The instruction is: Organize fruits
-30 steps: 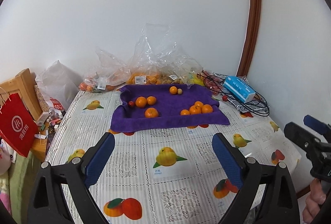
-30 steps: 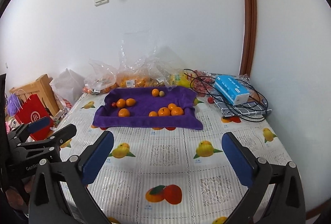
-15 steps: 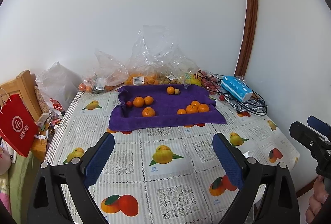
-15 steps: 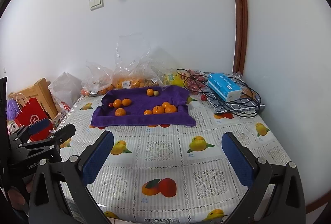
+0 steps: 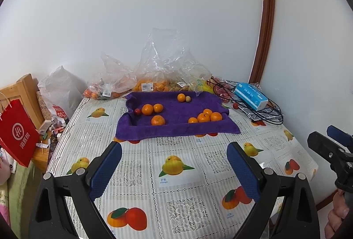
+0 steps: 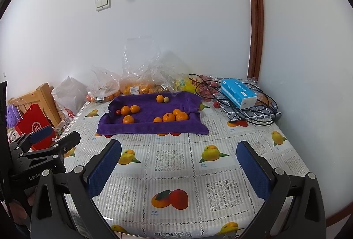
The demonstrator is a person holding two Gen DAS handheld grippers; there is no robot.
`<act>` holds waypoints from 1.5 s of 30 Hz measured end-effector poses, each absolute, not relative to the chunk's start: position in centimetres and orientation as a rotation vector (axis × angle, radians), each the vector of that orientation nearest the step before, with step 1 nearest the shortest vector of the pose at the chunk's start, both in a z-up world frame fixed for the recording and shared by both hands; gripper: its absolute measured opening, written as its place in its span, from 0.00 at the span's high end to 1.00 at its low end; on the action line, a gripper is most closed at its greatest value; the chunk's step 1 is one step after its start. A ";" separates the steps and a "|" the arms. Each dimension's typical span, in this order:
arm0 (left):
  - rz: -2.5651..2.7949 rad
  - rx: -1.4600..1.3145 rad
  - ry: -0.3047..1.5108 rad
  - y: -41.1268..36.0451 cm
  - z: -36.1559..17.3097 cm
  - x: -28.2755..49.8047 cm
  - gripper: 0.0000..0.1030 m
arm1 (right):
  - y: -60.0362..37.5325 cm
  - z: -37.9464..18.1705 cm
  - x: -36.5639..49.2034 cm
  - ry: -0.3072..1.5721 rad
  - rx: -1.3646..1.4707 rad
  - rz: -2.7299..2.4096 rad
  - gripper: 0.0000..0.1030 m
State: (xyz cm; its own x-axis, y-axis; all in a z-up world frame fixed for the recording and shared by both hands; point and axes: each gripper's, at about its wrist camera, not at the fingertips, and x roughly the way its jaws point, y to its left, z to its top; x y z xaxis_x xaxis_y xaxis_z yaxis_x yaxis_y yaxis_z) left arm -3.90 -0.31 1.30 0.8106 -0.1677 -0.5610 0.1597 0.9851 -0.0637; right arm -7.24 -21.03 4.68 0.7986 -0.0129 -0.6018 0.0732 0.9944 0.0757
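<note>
Oranges lie in two loose groups on a purple towel toward the far edge of the surface, while the left tool and right tool hover over the near edge, both wide open and empty.

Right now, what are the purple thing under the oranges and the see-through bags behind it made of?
The purple cloth looks like soft, fuzzy towel fabric: matte, with folded, raised edges. The clear bags look like thin plastic film: shiny, crinkled, and you can see fruit through them. The oranges have real-looking, slightly glossy peel, though I can't be sure from here.
</note>
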 end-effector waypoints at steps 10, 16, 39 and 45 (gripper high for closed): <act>-0.175 -0.013 0.595 -0.2 1.6 -4.0 0.06 | -21.1 4.7 -7.4 0.643 0.100 -0.042 0.01; -0.175 -0.015 0.594 -0.2 1.7 -4.0 0.06 | -21.1 4.7 -7.4 0.642 0.100 -0.043 0.01; -0.171 -0.017 0.592 -0.2 1.8 -4.0 0.05 | -20.8 4.7 -7.7 0.640 0.103 -0.040 0.01; -0.170 -0.019 0.591 -0.1 1.8 -4.1 0.05 | -20.9 4.7 -7.8 0.640 0.102 -0.037 0.01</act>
State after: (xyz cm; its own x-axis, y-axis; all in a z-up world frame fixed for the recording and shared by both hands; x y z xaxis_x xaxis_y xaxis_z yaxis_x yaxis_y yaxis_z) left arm -4.05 -0.12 1.82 0.8165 -0.1648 -0.5533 0.1541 0.9858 -0.0662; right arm -7.76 -20.86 4.74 0.8014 -0.0031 -0.5981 0.0663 0.9943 0.0838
